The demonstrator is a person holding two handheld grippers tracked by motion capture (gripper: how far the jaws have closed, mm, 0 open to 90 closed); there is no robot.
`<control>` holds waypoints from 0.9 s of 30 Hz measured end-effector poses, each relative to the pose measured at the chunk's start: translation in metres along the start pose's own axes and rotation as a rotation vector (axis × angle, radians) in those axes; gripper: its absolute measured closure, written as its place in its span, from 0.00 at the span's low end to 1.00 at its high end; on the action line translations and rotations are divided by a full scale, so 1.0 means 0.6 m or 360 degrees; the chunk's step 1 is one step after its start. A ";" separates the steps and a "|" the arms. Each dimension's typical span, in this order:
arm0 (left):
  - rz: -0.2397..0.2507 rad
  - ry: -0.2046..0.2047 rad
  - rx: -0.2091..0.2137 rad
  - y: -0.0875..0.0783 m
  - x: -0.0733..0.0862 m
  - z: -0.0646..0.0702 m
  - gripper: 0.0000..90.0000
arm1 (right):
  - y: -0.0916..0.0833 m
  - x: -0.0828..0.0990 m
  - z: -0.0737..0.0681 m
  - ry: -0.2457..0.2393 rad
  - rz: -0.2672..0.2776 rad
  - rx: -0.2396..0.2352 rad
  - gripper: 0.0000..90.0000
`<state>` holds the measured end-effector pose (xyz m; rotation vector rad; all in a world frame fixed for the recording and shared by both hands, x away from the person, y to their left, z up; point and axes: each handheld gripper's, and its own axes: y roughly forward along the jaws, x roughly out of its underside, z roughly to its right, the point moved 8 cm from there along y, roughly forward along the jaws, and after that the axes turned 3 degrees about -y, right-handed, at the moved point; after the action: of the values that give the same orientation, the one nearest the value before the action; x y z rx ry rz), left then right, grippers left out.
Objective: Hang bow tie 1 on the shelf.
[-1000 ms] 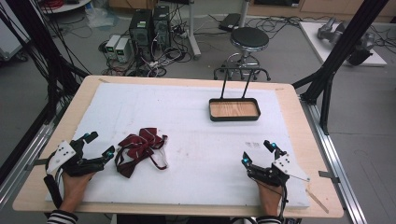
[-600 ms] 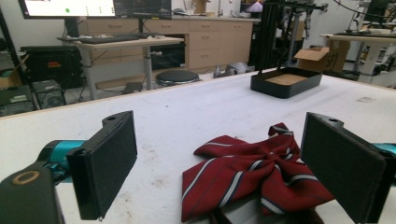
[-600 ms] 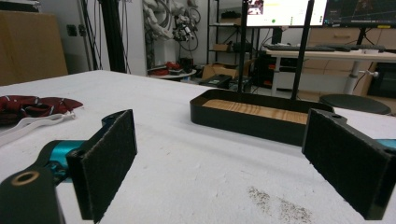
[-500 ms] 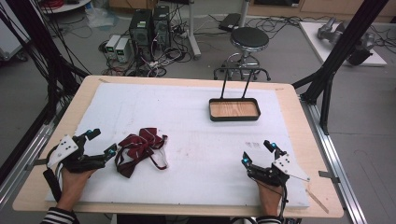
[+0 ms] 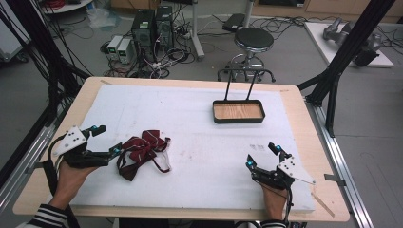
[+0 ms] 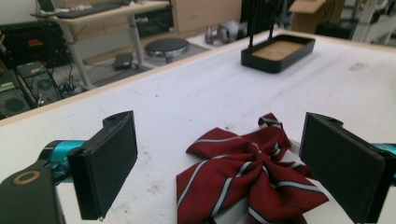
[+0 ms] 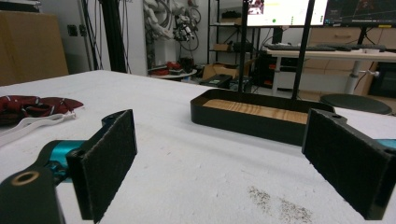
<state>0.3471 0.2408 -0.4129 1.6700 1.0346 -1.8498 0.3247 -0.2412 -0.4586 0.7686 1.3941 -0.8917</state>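
Note:
A dark red striped bow tie (image 5: 142,151) with a white strap lies on the white mat at the left. My left gripper (image 5: 108,139) is open just left of it, jaws spread wide. In the left gripper view the bow tie (image 6: 252,172) lies between and just beyond the open jaws of this gripper (image 6: 226,165), untouched. My right gripper (image 5: 261,155) rests open near the mat's front right with nothing between its jaws. In the right gripper view that gripper (image 7: 224,168) faces a black tray, and the bow tie (image 7: 32,105) lies far left.
A black tray (image 5: 216,114) with a wooden floor and a tall wire handle stands at the back right of the mat; its wall (image 7: 243,122) lies ahead of the right gripper. A stool (image 5: 254,40) and computer cases stand beyond the table.
My left gripper has edged slightly forward and toward the bow tie. The right gripper and the bow tie have stayed put.

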 end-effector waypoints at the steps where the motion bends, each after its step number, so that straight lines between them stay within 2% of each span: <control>1: -0.0020 0.0010 0.0005 0.002 0.000 0.001 0.13 | 0.000 0.000 0.000 0.0000 0.0000 0.0000 0.10; 11: -0.0208 0.0058 0.0045 0.018 -0.012 0.013 0.14 | 0.000 0.000 0.000 0.0000 0.0003 -0.0001 0.10; 18: -0.0419 0.0056 0.0061 0.040 -0.012 0.020 0.15 | 0.000 0.000 0.000 0.0004 0.0003 -0.0005 0.10; 27: -0.0570 0.0045 0.0118 0.073 -0.013 0.039 0.19 | 0.000 0.000 0.000 0.0005 0.0003 -0.0006 0.10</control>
<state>0.3660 0.1945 -0.4157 1.6391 1.3656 -2.1123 0.3250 -0.2410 -0.4584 0.7685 1.3972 -0.8862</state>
